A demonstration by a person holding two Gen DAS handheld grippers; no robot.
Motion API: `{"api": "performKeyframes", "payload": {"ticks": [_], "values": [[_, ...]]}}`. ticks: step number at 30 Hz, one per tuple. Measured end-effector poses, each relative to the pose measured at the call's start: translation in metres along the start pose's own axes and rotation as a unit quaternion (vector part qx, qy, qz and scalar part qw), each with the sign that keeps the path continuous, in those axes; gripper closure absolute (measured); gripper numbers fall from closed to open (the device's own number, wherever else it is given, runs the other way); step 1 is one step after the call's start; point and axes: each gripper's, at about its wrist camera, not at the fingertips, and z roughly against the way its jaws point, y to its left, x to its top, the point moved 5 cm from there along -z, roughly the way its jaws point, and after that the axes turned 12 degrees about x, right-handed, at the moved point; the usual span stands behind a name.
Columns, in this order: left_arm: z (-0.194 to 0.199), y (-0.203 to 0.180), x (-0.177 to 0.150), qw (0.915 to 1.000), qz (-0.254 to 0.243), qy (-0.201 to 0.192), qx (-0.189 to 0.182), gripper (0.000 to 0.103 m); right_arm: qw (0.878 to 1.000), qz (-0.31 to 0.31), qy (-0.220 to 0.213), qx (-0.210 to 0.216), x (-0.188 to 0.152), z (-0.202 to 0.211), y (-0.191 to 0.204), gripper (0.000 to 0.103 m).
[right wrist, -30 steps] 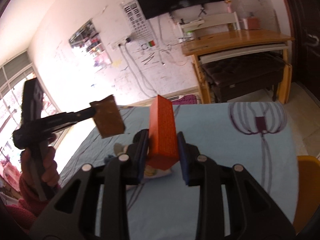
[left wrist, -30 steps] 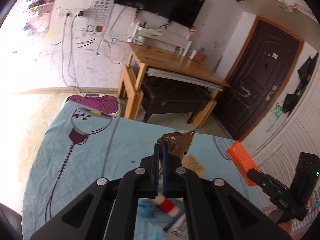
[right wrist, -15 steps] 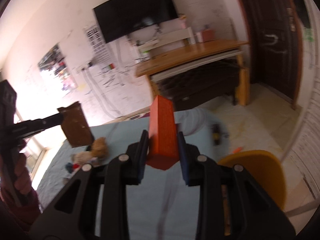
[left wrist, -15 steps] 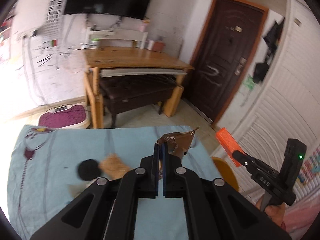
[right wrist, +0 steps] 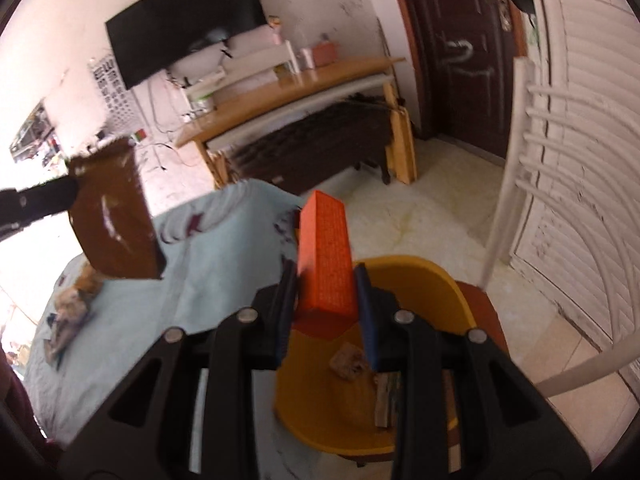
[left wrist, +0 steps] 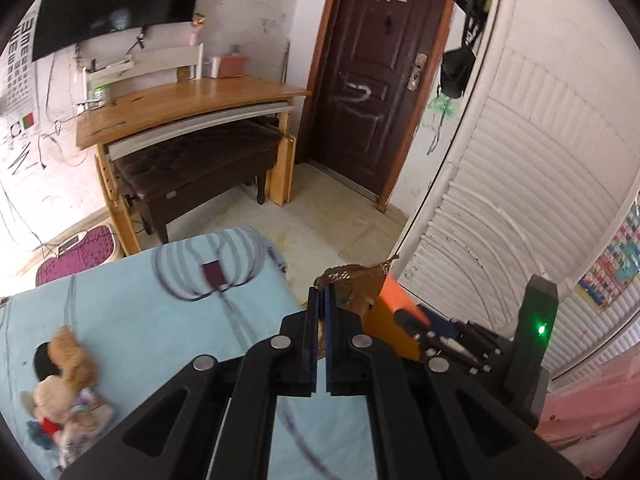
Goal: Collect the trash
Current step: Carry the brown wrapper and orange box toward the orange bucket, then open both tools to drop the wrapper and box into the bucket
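Observation:
My left gripper [left wrist: 319,300] is shut on a brown foil wrapper [left wrist: 354,282], held above the table's right edge; it also shows in the right wrist view [right wrist: 114,224]. My right gripper [right wrist: 326,284] is shut on an orange box [right wrist: 326,256], held over a yellow bin [right wrist: 420,276] beside the table. The bin holds a few scraps [right wrist: 350,362]. In the left wrist view the orange box [left wrist: 400,300] and the bin [left wrist: 390,330] sit just right of my wrapper.
A light blue cloth covers the table [left wrist: 140,312]. Plush toys and small items [left wrist: 68,392] lie at its left. A white chair [right wrist: 516,184] stands right of the bin. A wooden desk with a dark bench [left wrist: 192,120] and a dark door [left wrist: 380,72] are beyond.
Both grippers have swung right, from over the table's middle to its right edge. The yellow bin has come into view under the orange box. Both grips are unchanged.

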Motion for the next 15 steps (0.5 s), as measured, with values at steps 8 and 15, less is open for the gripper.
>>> {"api": "performKeyframes", "payload": {"ticks": [8, 15], "values": [[-0.049, -0.047, -0.008, 0.9996, -0.014, 0.024, 0.003, 0.103, 0.999, -0.036, 0.022, 0.004, -0.019, -0.019, -0.038, 0.075], [-0.073, -0.049, -0.02, 0.9983, -0.015, 0.056, -0.012, 0.103, 0.997, -0.066, 0.03, 0.013, -0.028, -0.023, -0.053, 0.075]]}}
